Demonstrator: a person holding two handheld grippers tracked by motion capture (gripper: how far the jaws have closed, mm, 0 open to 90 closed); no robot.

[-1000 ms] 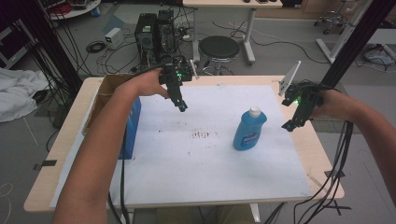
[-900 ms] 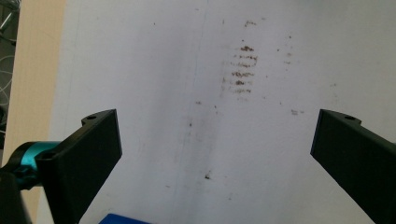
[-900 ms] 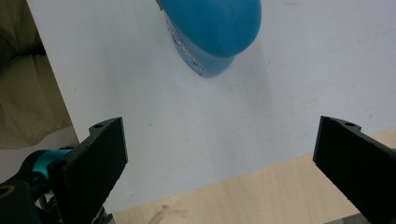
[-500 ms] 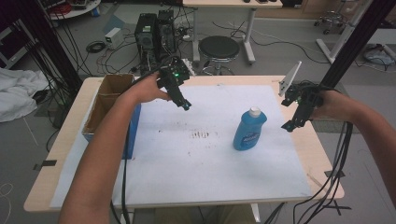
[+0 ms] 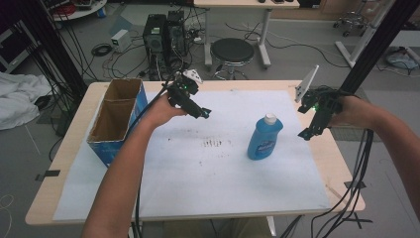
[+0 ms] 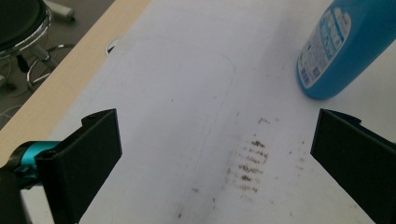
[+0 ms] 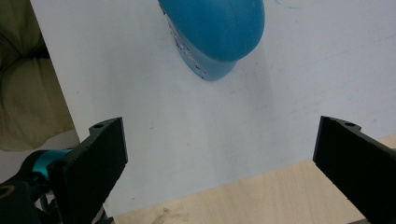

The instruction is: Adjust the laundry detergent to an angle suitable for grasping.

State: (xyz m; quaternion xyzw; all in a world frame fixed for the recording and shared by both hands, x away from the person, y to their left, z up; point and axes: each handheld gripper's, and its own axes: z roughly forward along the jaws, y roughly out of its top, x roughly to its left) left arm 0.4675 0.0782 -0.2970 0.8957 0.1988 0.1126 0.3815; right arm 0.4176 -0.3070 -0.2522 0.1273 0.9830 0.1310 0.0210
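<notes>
Left forearm: comes up from the near edge of the table, crossing the white sheet toward the far side.
Stain: a patch of brown smears on the sheet, near the middle; in the left gripper view it lies between the jaws.
Bottle: the blue bottle stands upright on the sheet, white cap on top, right of the stain, between the two grippers and touched by neither.
Right gripper: the right gripper hangs over the right edge of the table, just beside the bottle but clear of it, jaws spread wide with nothing between them; its own view has the bottle ahead of the jaws, above the sheet's edge.
Left gripper: the left gripper hovers over the far part of the sheet, well apart from the bottle, jaws wide and empty; the bottle sits at the upper right of its view.
Box: an open cardboard box with blue sides, on the table's left side.
Beyond the table: a round black stool on the floor.
</notes>
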